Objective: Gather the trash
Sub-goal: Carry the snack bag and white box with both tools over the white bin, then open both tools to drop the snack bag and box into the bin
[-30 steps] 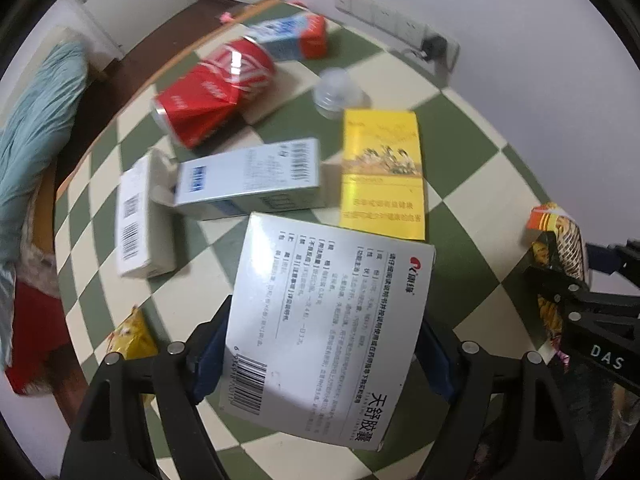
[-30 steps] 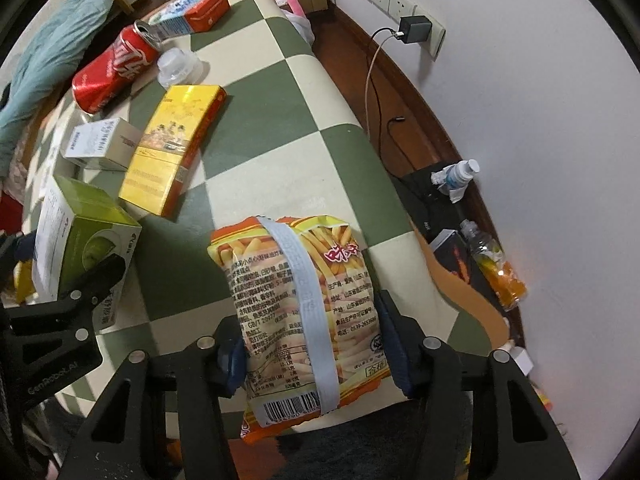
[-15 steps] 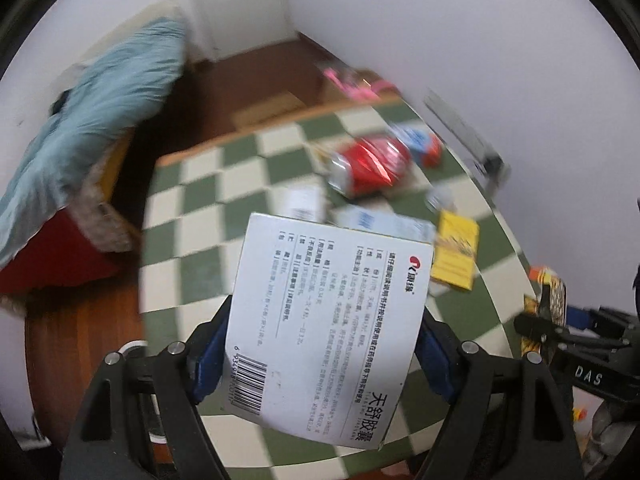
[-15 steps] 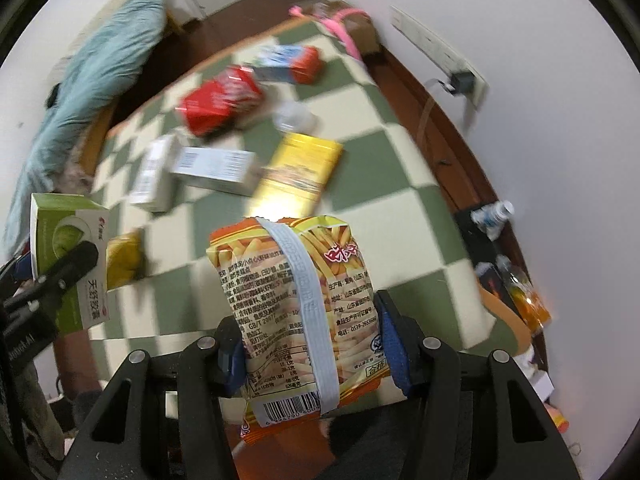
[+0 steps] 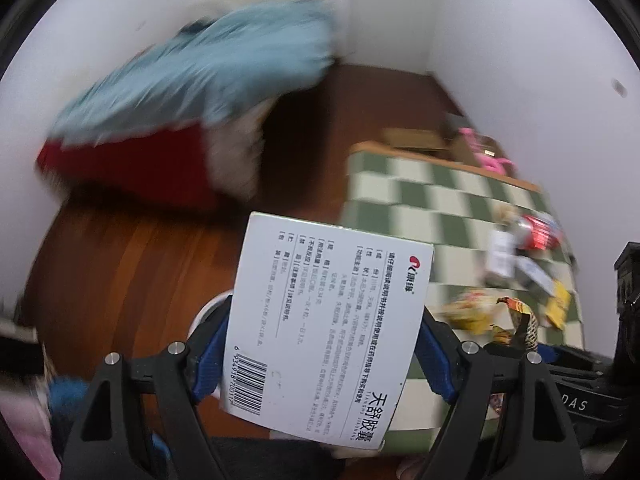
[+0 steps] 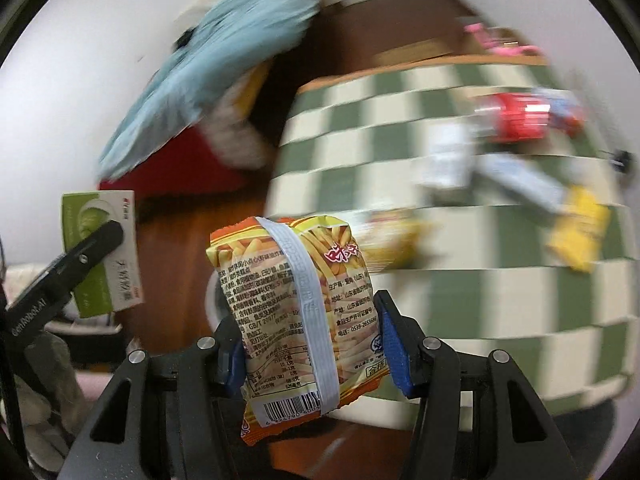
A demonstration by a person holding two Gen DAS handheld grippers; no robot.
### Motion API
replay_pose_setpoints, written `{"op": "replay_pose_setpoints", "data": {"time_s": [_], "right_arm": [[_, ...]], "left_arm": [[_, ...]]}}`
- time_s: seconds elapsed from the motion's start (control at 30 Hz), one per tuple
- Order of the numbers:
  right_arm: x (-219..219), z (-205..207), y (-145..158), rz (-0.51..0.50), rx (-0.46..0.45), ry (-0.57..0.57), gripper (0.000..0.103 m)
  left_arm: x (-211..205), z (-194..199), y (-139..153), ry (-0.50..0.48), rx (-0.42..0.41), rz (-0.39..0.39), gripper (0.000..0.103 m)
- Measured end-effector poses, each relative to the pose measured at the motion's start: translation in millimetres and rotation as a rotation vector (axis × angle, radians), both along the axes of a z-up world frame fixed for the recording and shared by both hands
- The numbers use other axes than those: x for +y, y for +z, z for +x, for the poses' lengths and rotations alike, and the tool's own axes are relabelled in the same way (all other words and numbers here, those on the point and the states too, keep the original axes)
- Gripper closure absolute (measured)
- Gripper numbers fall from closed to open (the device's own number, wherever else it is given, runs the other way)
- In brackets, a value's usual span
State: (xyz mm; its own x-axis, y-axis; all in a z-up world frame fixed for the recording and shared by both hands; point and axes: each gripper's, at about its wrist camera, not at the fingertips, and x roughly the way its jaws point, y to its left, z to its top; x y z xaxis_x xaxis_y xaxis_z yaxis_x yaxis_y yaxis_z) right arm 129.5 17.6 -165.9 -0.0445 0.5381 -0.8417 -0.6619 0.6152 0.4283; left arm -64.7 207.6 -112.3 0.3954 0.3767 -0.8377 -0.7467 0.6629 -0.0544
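One medicine box (image 5: 326, 332) in left gripper (image 5: 320, 356), one snack bag (image 6: 298, 316) in right gripper (image 6: 312, 344)

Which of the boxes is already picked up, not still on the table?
The white medicine box, clamped in the left gripper; the other boxes lie on the checkered table.

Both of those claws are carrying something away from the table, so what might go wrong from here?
Two risks, as guesses. The right gripper pinches a soft orange snack bag that bulges well above the pads; it might slip out. The left gripper clamps only the lower part of a white medicine box, which fills its camera's view and hides the white rim on the floor behind, so a drop there might miss.
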Motion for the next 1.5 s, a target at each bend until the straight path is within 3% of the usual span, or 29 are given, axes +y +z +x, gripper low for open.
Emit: {"op": "replay_pose_setpoints", "data": {"time_s": [0.2,0.33,0.53,0.63,0.67,0.7,0.8,0.83,0.9,0.97,1.17,1.5], "right_arm": [[143,-79,-67,-0.044,0.123,0.172,0.045],[216,-110,-127,-0.150,0.149,0.248,0.045],[285,-130,-196,-0.272,0.138,0.295,0.045],[310,-139,-222,-0.321,0.111,0.318,0.045],[312,-141,-229,-0.333,0.109,0.323,0.045],[317,-142,-236,-0.346,0.105,0.328,0.045],[328,-144,-254,-0.377,0.106,0.354,0.040],[332,-145,-259,-0.387,0.105,0.363,0.034],[333,-141,-268,-0.395,0.102,0.374,0.011],[335,-139,-268,-0.387,0.102,0.368,0.004],[333,-141,-262,-0.385,0.053,0.368,0.003],[303,-158,-209,-0.416,-0.074,0.385,0.003]], "left_arm": [[96,-73,-87,0.181,-0.024,-0.230,0.024],[130,-85,-141,0.232,0.007,-0.311,0.024],[170,-94,-215,0.281,0.012,-0.470,0.022],[180,-100,-236,0.299,0.044,-0.501,0.018],[181,-99,-239,0.304,0.046,-0.509,0.005],[181,-101,-240,0.309,0.048,-0.513,0.000],[183,-108,-237,0.343,0.072,-0.478,0.000],[182,-112,-235,0.355,0.083,-0.463,0.000],[179,-120,-227,0.377,0.114,-0.411,0.000],[176,-126,-220,0.403,0.140,-0.342,0.000],[164,-143,-197,0.464,0.194,-0.194,0.000],[134,-154,-165,0.465,0.199,-0.160,0.000]]}}
